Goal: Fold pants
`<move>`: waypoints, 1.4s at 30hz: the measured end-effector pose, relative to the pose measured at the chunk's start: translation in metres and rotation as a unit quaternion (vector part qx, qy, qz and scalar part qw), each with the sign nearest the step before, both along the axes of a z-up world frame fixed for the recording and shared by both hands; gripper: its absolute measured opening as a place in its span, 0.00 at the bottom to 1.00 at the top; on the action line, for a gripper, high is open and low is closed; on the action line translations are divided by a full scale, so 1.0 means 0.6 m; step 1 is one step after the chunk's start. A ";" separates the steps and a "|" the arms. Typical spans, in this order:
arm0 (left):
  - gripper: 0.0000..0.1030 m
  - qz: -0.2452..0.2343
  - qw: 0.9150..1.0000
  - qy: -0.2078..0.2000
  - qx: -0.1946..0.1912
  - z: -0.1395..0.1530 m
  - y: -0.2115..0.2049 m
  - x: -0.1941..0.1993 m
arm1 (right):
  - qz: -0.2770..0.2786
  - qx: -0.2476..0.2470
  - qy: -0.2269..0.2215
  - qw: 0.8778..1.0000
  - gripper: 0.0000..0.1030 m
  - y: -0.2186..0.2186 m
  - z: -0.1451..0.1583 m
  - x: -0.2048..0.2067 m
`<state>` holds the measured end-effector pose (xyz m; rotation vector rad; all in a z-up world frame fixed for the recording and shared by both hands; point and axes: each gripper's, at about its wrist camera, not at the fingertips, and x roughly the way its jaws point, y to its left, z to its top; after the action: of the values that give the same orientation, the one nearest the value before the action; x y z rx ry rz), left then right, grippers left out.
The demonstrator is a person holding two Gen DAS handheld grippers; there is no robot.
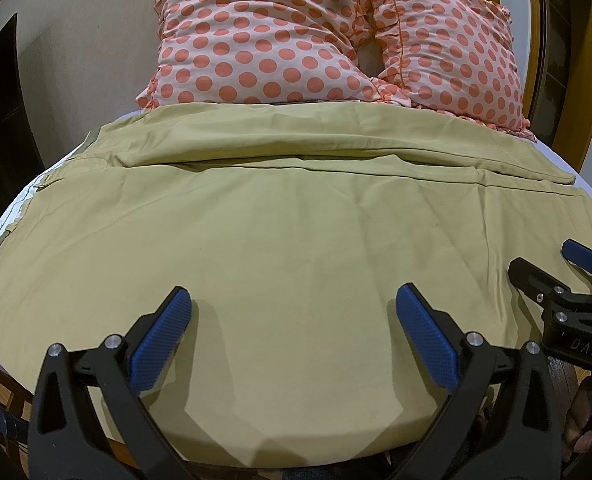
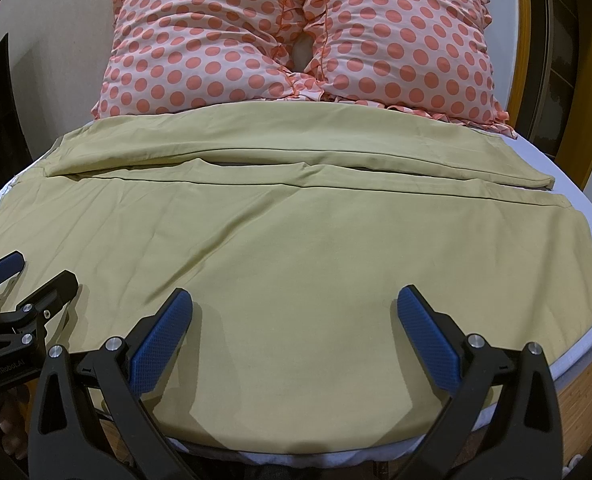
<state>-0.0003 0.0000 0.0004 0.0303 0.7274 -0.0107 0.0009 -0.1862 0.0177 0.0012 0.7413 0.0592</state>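
Olive-tan pants [image 1: 279, 232] lie spread flat across the bed, legs running left to right, one leg behind the other; they also fill the right wrist view [image 2: 304, 240]. My left gripper [image 1: 293, 304] is open and empty, hovering over the near leg by the bed's front edge. My right gripper [image 2: 295, 304] is open and empty over the same leg, further right. The right gripper shows at the right edge of the left wrist view [image 1: 552, 268]. The left gripper shows at the left edge of the right wrist view [image 2: 35, 272].
Two pink pillows with orange dots [image 1: 336, 36] lean at the back of the bed, also in the right wrist view [image 2: 296, 40]. The white mattress edge [image 2: 576, 208] shows on the right. A wooden bed frame [image 2: 584, 396] runs along the front.
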 end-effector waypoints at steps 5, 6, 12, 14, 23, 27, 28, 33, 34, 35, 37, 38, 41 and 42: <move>0.98 0.000 1.000 0.000 0.000 0.000 0.000 0.000 | 0.000 0.000 0.000 1.000 0.99 0.000 0.000 0.001; 0.98 0.000 1.000 0.000 0.000 0.000 0.000 0.000 | 0.000 0.000 0.000 1.000 0.99 0.000 0.000 0.001; 0.98 0.000 1.000 -0.001 0.000 0.000 0.000 0.000 | 0.000 0.000 0.000 1.000 0.99 0.001 0.000 0.000; 0.98 0.000 1.000 -0.001 0.000 0.000 0.000 0.000 | -0.001 0.000 -0.001 1.000 0.99 0.002 0.000 -0.001; 0.98 0.000 1.000 -0.001 0.000 0.000 0.000 0.000 | -0.001 0.000 -0.001 1.000 0.99 0.001 0.001 -0.001; 0.98 0.000 1.000 -0.001 0.000 0.000 0.000 0.000 | -0.001 0.000 -0.001 1.000 0.99 0.001 0.001 0.000; 0.98 0.000 1.000 -0.001 0.000 0.000 0.000 0.000 | -0.001 0.000 -0.001 1.000 0.99 0.001 0.001 0.000; 0.98 0.000 1.000 -0.001 0.000 0.000 0.000 0.000 | -0.001 0.000 -0.002 1.000 0.99 0.001 0.001 0.000; 0.98 0.000 1.000 -0.001 0.000 0.000 0.000 0.000 | -0.001 0.000 -0.002 1.000 0.99 0.001 0.001 0.000; 0.98 0.000 1.000 -0.001 0.000 0.000 0.000 0.000 | -0.001 0.000 -0.001 1.000 0.99 0.001 0.001 0.000; 0.98 0.000 1.000 -0.001 0.000 0.000 0.000 0.000 | 0.000 0.000 -0.001 1.000 0.99 0.001 0.001 0.000; 0.98 0.000 1.000 -0.001 0.000 0.000 0.000 0.000 | -0.001 0.001 -0.002 1.000 0.99 0.002 0.000 -0.001; 0.98 -0.001 1.000 0.001 0.000 0.000 0.000 0.000 | 0.007 0.001 -0.009 1.000 0.99 -0.003 0.007 -0.002; 0.98 -0.003 1.000 0.005 -0.001 0.001 0.001 0.001 | 0.018 0.001 -0.007 1.000 0.99 -0.015 0.012 0.005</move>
<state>0.0004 0.0006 0.0011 0.0313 0.7372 -0.0172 0.0038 -0.1950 0.0251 -0.0099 0.7263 0.0943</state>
